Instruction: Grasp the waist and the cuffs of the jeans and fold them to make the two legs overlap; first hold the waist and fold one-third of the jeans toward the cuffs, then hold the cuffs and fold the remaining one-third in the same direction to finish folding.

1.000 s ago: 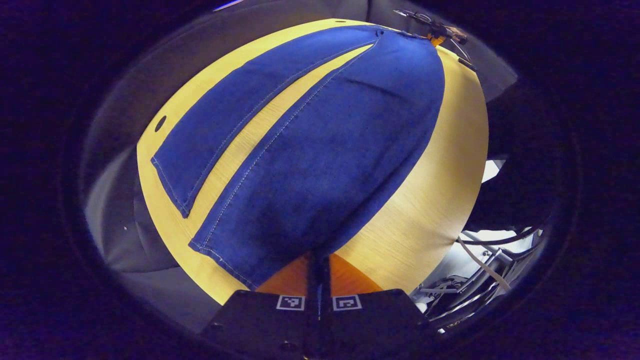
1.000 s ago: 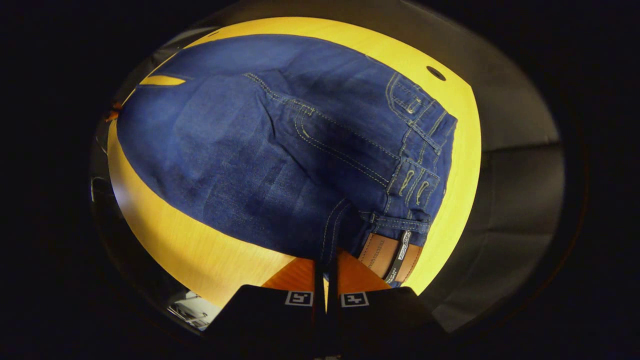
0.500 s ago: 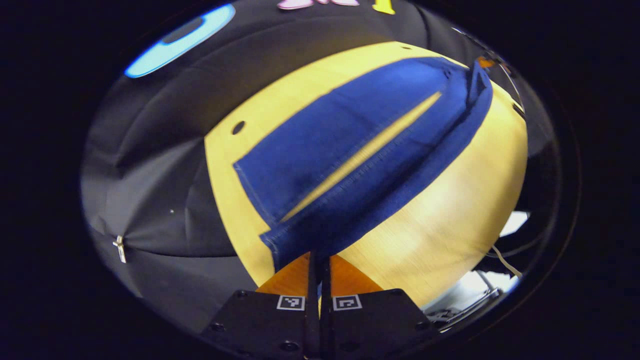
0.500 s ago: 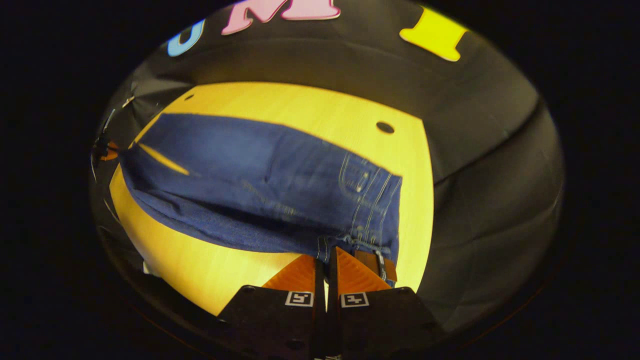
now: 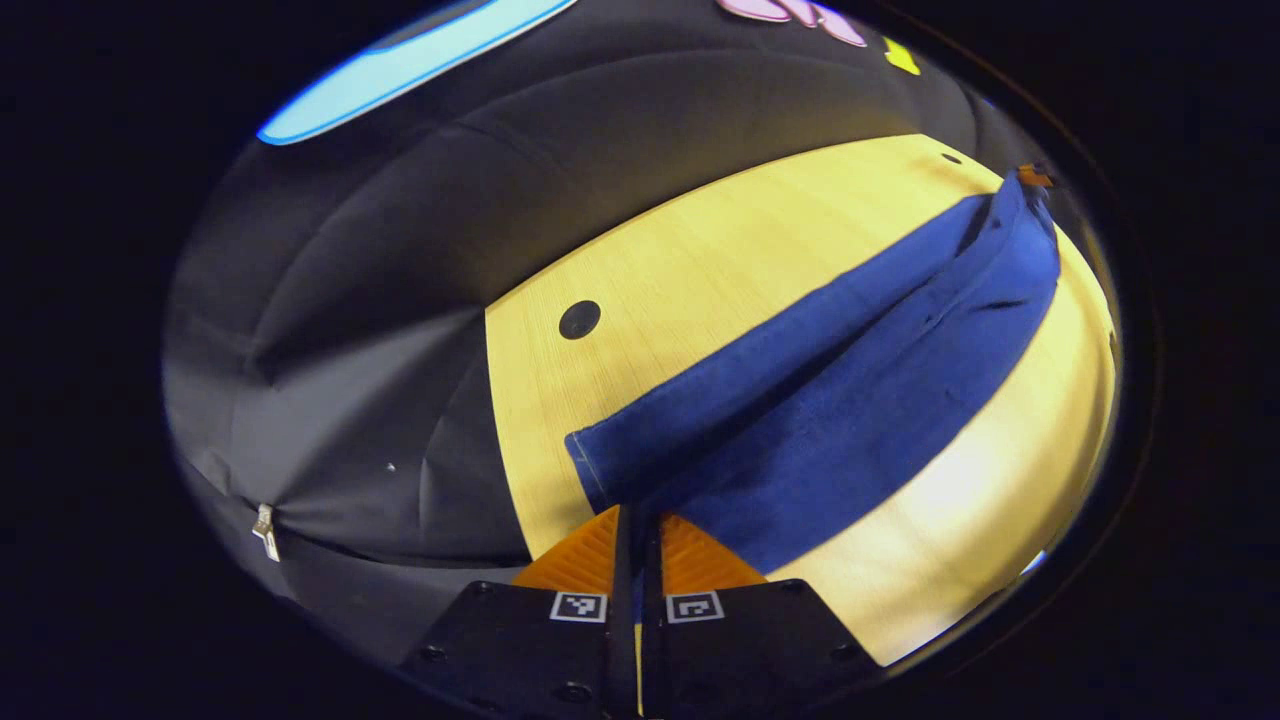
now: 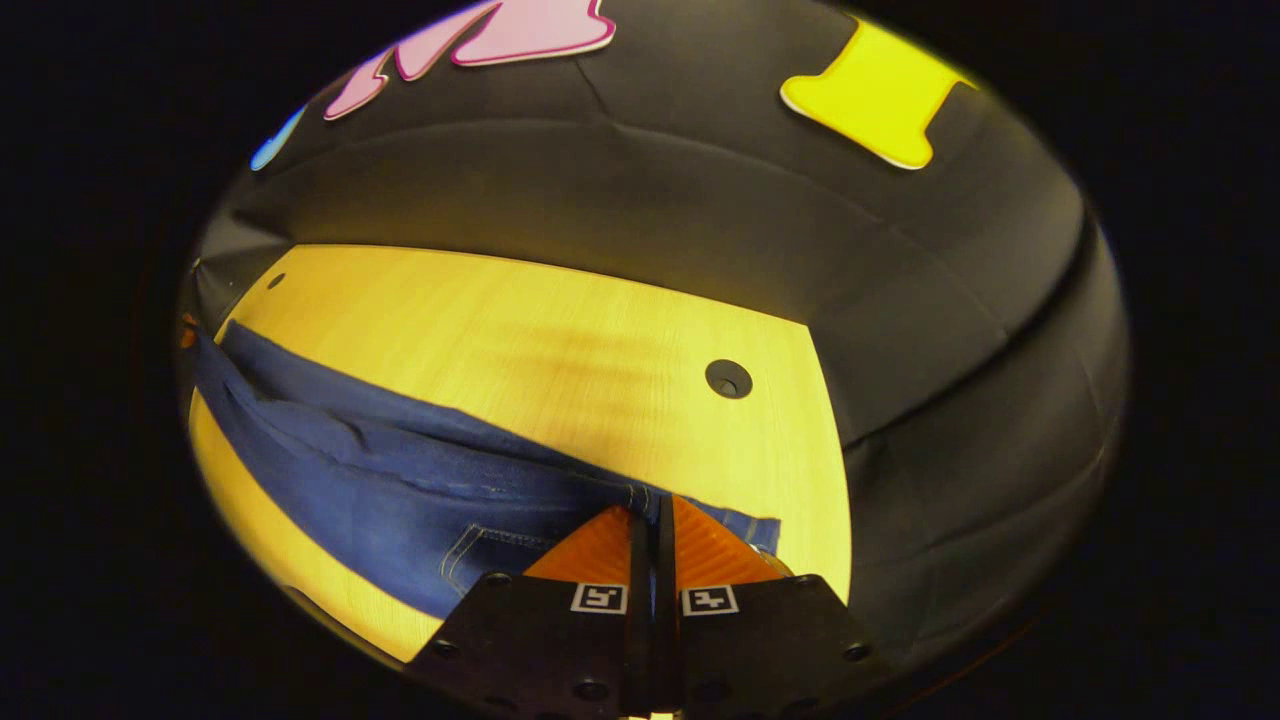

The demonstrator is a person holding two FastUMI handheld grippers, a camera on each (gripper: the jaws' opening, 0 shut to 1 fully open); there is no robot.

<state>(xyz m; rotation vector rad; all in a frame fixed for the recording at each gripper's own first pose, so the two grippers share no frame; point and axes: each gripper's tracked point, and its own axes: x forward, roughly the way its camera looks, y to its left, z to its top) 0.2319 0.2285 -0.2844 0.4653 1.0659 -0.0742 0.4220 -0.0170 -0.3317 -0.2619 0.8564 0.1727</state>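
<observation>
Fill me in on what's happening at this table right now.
A person is folding a pair of blue jeans lengthwise on a wooden table, using handheld tongs. The left tongs are shut on the cuff end, the right tongs on the waist end. One leg is now lying over the other in a long strip. The thirds folds are not yet done.

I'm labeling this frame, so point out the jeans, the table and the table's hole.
jeans (image 5: 850,400): left gripper view, mid leg.
table (image 6: 520,330): right gripper view, bare top.
hole (image 6: 728,378): right gripper view, its centre.
</observation>
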